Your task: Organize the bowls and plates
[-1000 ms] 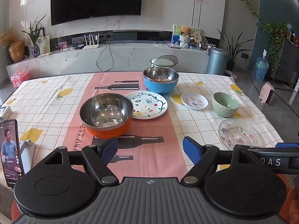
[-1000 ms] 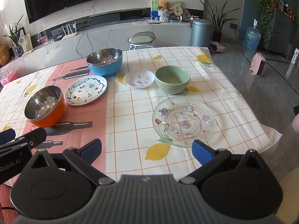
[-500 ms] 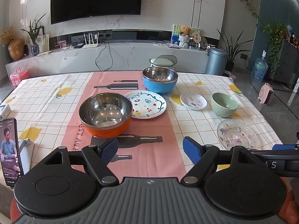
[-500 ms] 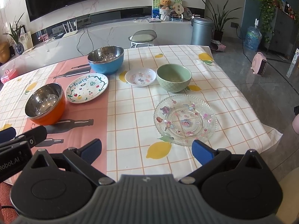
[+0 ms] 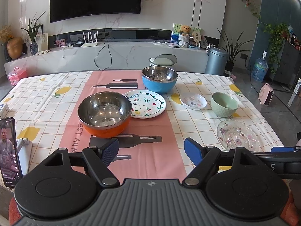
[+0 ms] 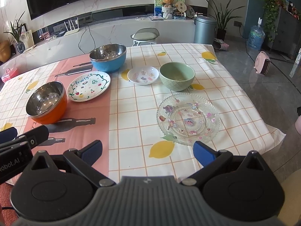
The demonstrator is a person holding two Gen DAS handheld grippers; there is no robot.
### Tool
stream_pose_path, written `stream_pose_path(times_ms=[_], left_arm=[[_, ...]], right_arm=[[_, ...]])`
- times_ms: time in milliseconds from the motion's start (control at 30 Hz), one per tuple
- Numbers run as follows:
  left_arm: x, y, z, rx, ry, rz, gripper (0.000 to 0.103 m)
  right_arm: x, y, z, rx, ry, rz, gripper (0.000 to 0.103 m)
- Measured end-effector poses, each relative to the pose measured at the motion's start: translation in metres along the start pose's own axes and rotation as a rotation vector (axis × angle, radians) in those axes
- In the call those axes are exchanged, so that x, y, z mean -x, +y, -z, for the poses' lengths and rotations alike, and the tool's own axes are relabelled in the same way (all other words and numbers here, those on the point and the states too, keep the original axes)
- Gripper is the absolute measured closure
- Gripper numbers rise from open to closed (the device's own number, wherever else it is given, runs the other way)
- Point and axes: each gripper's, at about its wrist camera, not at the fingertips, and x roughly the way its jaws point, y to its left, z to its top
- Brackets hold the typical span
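An orange steel bowl (image 5: 104,114) (image 6: 47,105), a white fruit plate (image 5: 146,104) (image 6: 88,88), a blue steel bowl (image 5: 159,81) (image 6: 107,58), a small white dish (image 5: 193,101) (image 6: 143,75), a green bowl (image 5: 224,104) (image 6: 176,76) and a clear glass plate (image 5: 236,134) (image 6: 188,118) sit apart on the table. My left gripper (image 5: 151,149) is open and empty, just short of the orange bowl. My right gripper (image 6: 147,153) is open and empty, just short of the glass plate.
A phone on a stand (image 5: 8,148) is at the table's near left corner. The tablecloth's right edge (image 6: 270,131) drops to the floor. A chair (image 5: 163,61) stands behind the table's far side.
Both grippers have shifted slightly; the dishes sit a little lower in the right wrist view. Nothing on the table has moved. Both grippers stay open.
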Motion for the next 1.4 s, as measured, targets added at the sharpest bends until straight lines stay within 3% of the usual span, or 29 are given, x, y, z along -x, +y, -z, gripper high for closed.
stream_pose_path(times_ms=[167,267,400,567,667,833,933,1000,1067,1233,1400], left_arm=[[-0.008,0.002,0.0,0.012,0.009,0.065,0.01],[-0.013,0.001,-0.003,0.015,0.005,0.103,0.017],[-0.022,-0.004,-0.011,0.048,0.012,0.194,0.018],[-0.035,-0.019,-0.019,0.027,-0.006,0.264,0.034],[-0.047,-0.027,-0.022,0.036,-0.002,0.289,0.037],[-0.07,-0.045,-0.023,0.017,0.027,0.348,0.053],[-0.081,-0.063,-0.02,-0.047,0.017,0.325,0.054],[-0.089,-0.073,-0.018,-0.059,0.028,0.325,0.054],[-0.102,-0.079,-0.017,-0.044,0.069,0.36,0.062],[-0.143,-0.088,-0.011,0.053,0.199,0.412,0.067],[-0.158,-0.096,-0.006,0.071,0.222,0.406,0.067]], right_arm=[[-0.005,-0.01,-0.003,-0.019,0.004,-0.032,0.003],[-0.005,-0.022,-0.007,-0.053,-0.06,-0.065,0.003],[-0.005,-0.041,-0.01,-0.075,-0.163,-0.087,0.003],[-0.012,-0.063,-0.009,-0.053,-0.198,-0.046,0.003],[-0.019,-0.072,-0.006,-0.028,-0.212,-0.013,0.004],[-0.037,-0.092,0.001,-0.051,-0.189,0.026,0.021],[-0.051,-0.11,0.006,-0.116,-0.155,0.033,0.034],[-0.06,-0.122,0.008,-0.138,-0.137,0.06,0.051],[-0.069,-0.13,0.009,-0.149,-0.124,0.076,0.06],[-0.089,-0.151,0.008,-0.208,-0.094,0.043,0.07],[-0.104,-0.163,0.004,-0.25,-0.072,-0.003,0.073]])
